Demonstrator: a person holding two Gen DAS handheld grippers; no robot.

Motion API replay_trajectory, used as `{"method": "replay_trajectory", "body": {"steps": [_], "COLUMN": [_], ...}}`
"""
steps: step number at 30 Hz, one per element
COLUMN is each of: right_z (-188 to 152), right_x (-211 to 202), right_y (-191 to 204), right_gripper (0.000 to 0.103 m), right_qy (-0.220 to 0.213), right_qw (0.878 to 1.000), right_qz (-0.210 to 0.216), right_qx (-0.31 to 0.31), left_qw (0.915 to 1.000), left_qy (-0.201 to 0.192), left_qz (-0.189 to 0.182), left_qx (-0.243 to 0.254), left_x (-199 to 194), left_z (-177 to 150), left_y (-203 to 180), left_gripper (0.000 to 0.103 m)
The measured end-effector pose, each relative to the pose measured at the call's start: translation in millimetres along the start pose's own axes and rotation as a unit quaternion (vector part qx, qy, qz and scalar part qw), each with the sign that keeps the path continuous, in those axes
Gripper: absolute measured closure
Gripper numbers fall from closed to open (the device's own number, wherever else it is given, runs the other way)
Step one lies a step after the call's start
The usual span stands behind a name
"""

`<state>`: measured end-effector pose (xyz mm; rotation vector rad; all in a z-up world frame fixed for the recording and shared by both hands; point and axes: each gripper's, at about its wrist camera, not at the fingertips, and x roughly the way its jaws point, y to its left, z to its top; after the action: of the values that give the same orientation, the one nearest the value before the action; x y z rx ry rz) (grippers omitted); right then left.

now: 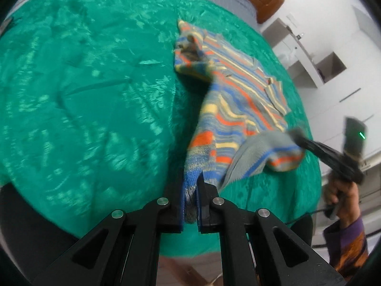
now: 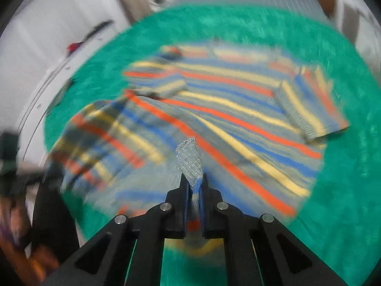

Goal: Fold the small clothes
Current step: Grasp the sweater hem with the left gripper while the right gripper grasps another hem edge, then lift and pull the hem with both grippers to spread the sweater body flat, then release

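Left gripper (image 1: 190, 205): I have it clamped on the near hem of the striped shirt (image 1: 235, 100), cloth bunched between the pads. Right gripper (image 2: 194, 190): likewise closed on a pinch of hem. Shirt: lies on the green bedspread (image 1: 83, 83), near edge lifted, one sleeve crumpled. Risks, as I judge them: thin pinches slipping out mid-fold; uneven lift skewing the crease; crumpled sleeve getting trapped inside.
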<state>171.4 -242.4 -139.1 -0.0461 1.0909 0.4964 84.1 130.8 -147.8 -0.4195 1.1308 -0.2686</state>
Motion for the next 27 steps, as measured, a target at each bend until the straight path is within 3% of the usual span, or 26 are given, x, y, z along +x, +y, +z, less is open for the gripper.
{"method": "replay_trajectory", "body": {"steps": [3,7,8,11,15,16,18,20,22,27], "right_z": [-45,-114,-128,-163,-186,-190,-195,-201,-205,-209], "right_x": [-54,-63,-61,-54,-65,-66,-61,-45,-47,-77], "right_y": [14,12,5,-18,-41,-49,-57,-66,-68,-71], "right_gripper": [0.095,0.094,0.088,0.044,0.042,0.041,0.038,0.038,0.038,0.03], "right_qy": [-0.002,0.049,0.057,0.081,0.041,0.019,0.001,0.013,0.011,-0.009], "right_qw": [0.999,0.995,0.995,0.993,0.985,0.974,0.958,0.935,0.921,0.921], "right_qz": [-0.005,-0.073,-0.074,-0.081,-0.006,0.034,0.068,0.099,0.124,0.132], "right_qx": [-0.042,-0.056,-0.039,0.04,0.169,0.222,0.28,0.341,0.37,0.368], "left_qw": [0.9998,0.998,0.9974,0.9967,0.9961,0.9959,0.9959,0.9961,0.9969,0.9965], "left_qy": [0.014,0.059,0.067,0.073,0.071,0.073,0.075,0.073,0.064,0.067], "left_qz": [0.008,0.022,0.022,0.029,0.037,0.038,0.039,0.04,0.036,0.035], "left_qx": [0.012,0.012,0.013,0.019,0.036,0.037,0.032,0.028,0.027,0.037], "left_x": [-4,27,33,43,49,50,54,52,44,48], "left_z": [-15,-32,-35,-39,-37,-37,-36,-35,-36,-36], "left_y": [8,16,15,12,3,3,4,6,9,8], "left_gripper": [0.098,0.098,0.098,0.098,0.098,0.098,0.098,0.098,0.098,0.098]}}
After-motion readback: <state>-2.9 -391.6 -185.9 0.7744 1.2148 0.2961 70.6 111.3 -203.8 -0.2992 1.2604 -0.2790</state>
